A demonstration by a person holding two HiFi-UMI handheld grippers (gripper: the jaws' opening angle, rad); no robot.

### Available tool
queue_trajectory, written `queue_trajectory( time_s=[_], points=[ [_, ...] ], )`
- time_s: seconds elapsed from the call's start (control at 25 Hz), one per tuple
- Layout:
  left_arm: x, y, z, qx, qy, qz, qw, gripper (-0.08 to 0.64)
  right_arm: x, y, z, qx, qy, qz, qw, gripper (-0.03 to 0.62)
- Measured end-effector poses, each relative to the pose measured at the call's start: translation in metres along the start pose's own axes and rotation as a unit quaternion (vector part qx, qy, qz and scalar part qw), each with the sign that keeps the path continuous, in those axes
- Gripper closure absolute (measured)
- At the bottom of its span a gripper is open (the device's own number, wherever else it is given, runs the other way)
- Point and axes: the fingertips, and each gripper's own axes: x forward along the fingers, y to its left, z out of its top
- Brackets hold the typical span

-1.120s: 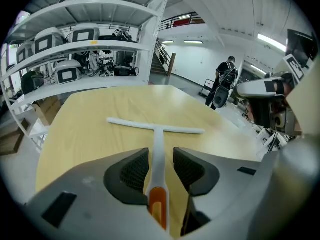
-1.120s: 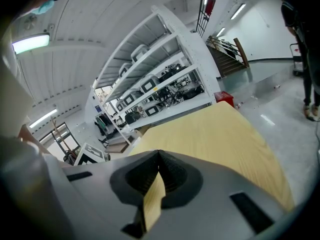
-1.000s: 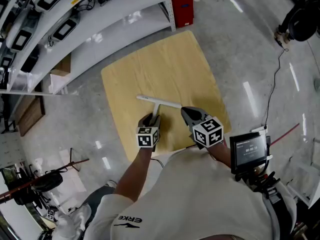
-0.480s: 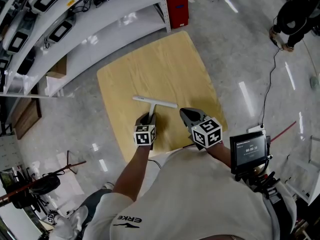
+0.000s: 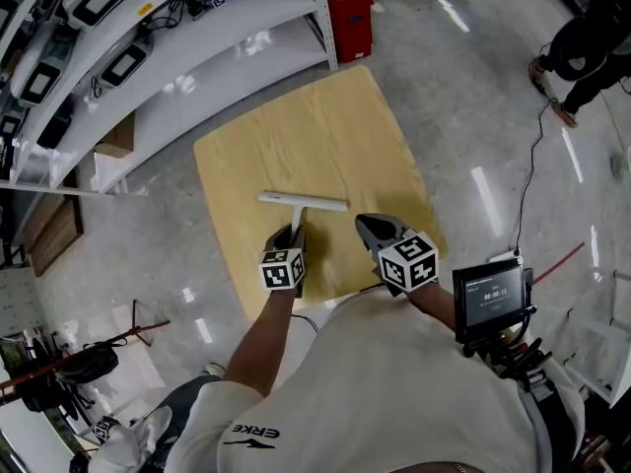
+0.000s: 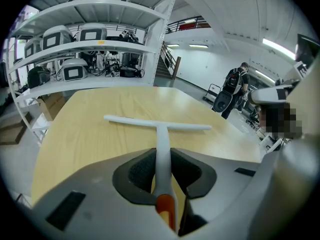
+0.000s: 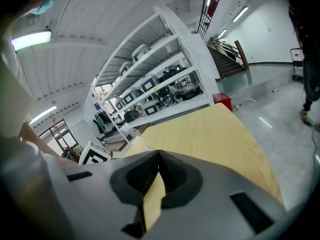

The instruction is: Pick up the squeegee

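Two risks from here, both judgement. Left gripper (image 5: 294, 233) has just been closing, and its pads now pinch the squeegee (image 5: 301, 203) by its thin handle, close to the orange-tipped tail end.

1. Droop or twist: the wide blade sits at the far end, well ahead of the pinch. On lift that weight likely levers the handle down between the pads, or rolls it, since the handle looks smooth and round.
2. Drag: if the lift starts low or tilted, one blade tip probably scrapes the bench (image 5: 325, 126) and yaws the tool out of the grip.

Squeegee lies flat on the bench, near the person's edge, blade crosswise, handle pointing back toward the person. Not lifted yet.

Right gripper (image 5: 370, 227) is closed and empty, hovering just beside the handle on the right, apart from it. A sideways nudge from it could hit the blade end.

Bench: light wood-grain top, nothing on it but the squeegee. Room: glossy grey floor (image 5: 473, 116), white shelves (image 5: 197, 37) with devices beyond the bench, red crate (image 5: 350, 8) at their end, cable (image 5: 537, 166) on the floor, another person (image 5: 592, 37) far right.
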Motion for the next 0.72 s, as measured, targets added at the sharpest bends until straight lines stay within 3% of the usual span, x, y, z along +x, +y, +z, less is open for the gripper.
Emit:
queue_trajectory(
  time_s=[0.44,0.72],
  points=[
    [-0.032,-0.002,0.016,-0.034,-0.058,0.007,0.9977,0.476,0.003,0.011,0.003,-0.022,-0.007,0.02,1.0,0.588],
    [-0.06,-0.013,0.031,-0.075,-0.116,-0.003,0.9904,0.476,0.005,0.02,0.001,-0.039,-0.005,0.034,0.999,0.588]
  ],
)
